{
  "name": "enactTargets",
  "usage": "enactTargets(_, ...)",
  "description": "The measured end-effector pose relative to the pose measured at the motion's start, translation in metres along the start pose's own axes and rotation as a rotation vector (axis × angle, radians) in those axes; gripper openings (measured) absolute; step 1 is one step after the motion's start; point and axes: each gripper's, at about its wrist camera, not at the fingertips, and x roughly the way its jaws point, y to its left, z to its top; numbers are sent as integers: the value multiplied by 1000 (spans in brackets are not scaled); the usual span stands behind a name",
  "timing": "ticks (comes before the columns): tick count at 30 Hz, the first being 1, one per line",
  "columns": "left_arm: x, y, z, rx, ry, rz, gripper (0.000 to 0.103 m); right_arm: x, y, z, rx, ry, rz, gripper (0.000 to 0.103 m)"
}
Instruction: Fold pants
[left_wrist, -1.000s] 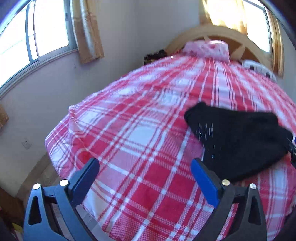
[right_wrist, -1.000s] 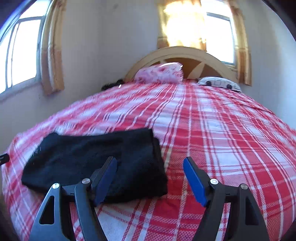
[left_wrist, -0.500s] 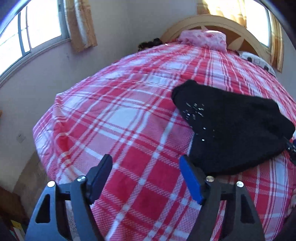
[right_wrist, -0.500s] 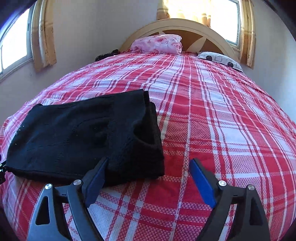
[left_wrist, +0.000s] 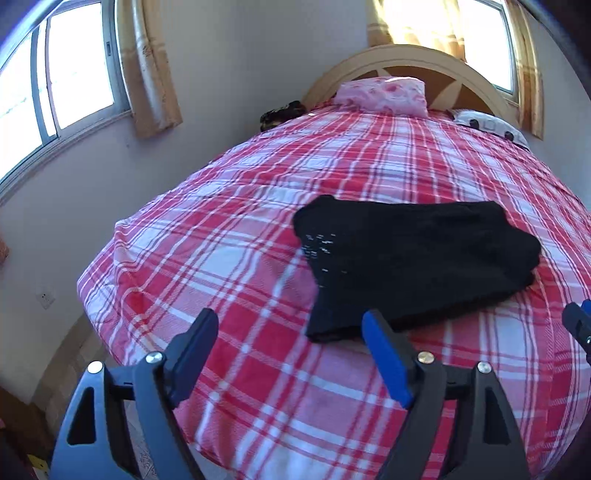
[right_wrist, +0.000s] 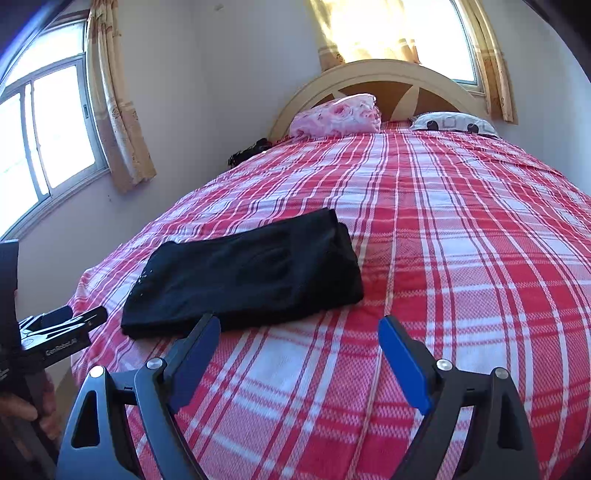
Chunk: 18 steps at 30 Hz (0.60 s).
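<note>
Black pants (left_wrist: 417, 258) lie folded into a compact bundle on the red plaid bed (left_wrist: 221, 258), seen also in the right wrist view as a flat dark pile (right_wrist: 243, 273). My left gripper (left_wrist: 289, 317) hovers just short of the pants' near left corner; its jaws are opening, with only bedspread between them. My right gripper (right_wrist: 299, 321) stands open over bare bedspread in front of the pants' near right end, holding nothing. The left gripper's body (right_wrist: 59, 328) shows at the left edge of the right wrist view, with a hand below it.
A pink floral pillow (left_wrist: 384, 94) and a patterned pillow (left_wrist: 487, 127) rest against the arched wooden headboard (right_wrist: 373, 74). A dark item (left_wrist: 282, 112) sits at the bed's far left corner. Curtained windows (left_wrist: 74, 74) line the left and back walls. The bed's left edge drops to the floor.
Both grippers have drawn back from the folded pants, which now lie farther ahead in both views. The left jaws narrowed, then widened again; the right jaws widened.
</note>
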Motion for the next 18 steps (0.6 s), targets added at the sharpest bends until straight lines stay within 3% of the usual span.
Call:
enactTargets(5,-15,-20,-11,6,4,-42,91,-17,1,-1,21,40,20,88)
enactTargets(8,-28,-30,-14,18,-1,-59,100,-28,4,-2,18,62,15,88)
enactTargets(18,-77,-42,-16,68,-118,-7,103,-91,16,6,12,-38,-50,89)
